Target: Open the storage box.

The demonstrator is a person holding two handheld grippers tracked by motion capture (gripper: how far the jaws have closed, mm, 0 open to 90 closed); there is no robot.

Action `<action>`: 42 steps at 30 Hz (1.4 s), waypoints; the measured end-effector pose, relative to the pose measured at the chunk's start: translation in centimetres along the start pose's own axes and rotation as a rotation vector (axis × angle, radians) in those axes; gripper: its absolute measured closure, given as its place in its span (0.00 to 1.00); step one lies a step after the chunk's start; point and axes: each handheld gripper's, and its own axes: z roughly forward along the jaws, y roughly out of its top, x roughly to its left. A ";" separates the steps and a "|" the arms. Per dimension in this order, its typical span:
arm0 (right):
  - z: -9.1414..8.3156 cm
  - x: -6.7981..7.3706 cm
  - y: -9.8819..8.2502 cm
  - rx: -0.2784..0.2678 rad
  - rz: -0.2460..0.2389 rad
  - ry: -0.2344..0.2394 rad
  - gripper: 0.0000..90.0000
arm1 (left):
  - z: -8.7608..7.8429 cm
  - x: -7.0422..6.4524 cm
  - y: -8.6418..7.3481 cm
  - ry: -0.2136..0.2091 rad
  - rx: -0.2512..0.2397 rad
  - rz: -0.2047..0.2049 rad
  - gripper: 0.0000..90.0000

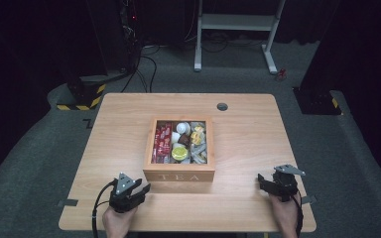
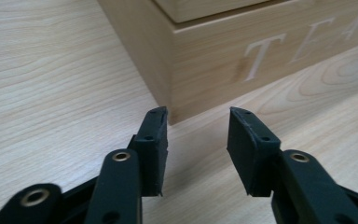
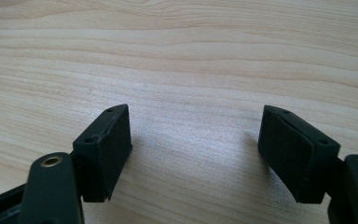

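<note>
Pale wood is spreading out under both of my tools: the light-grained wooden table point(image 1: 114, 124) is carrying a square light-wood box lettered TEA point(image 1: 179, 175) at its middle, nearer my edge than the far one. Its open top is showing red packets point(image 1: 162, 143) packed along the left compartment, a yellow round tub point(image 1: 179, 152) near the middle, and white and clear wrapped sachets point(image 1: 199, 148) on the right.

I am holding my left black two-jaw gripper point(image 1: 144, 188) low at the near left, just beside the box's near left corner, its tips pointing toward that corner. Looking along it in the left gripper view, this left gripper point(image 2: 196, 135) is standing with its jaws partly spread, nothing between the pads point(image 2: 157, 144), and the lettered box point(image 2: 242, 56) is sitting just beyond them, apart from the tips.

I am resting my right black two-jaw gripper point(image 1: 261, 181) at the near right, well apart from the box. In the right gripper view, this gripper point(image 3: 193, 140) is spreading wide over bare tabletop, its pads point(image 3: 286, 154) gripping nothing.
</note>
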 end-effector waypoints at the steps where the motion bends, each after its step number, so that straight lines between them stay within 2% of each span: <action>1: 0.0 0.0 0.0 0.000 0.000 0.000 0.29 | 0.0 0.0 0.0 0.000 0.000 0.000 0.67; 25: 0.0 0.0 0.0 0.000 0.000 0.000 0.29 | 0.8 -2.5 1.5 -0.166 -0.003 0.082 1.00; 30: 0.0 0.0 0.0 -0.001 0.000 0.000 0.29 | 1.2 -2.8 2.1 -0.189 0.009 0.096 1.00; 37: 0.0 0.0 0.0 -0.001 -0.001 0.000 0.29 | 1.8 -3.0 3.2 -0.217 0.012 0.078 1.00; 42: 0.0 0.0 0.0 0.000 0.000 0.000 0.29 | 2.2 -3.1 4.2 -0.218 0.012 0.099 1.00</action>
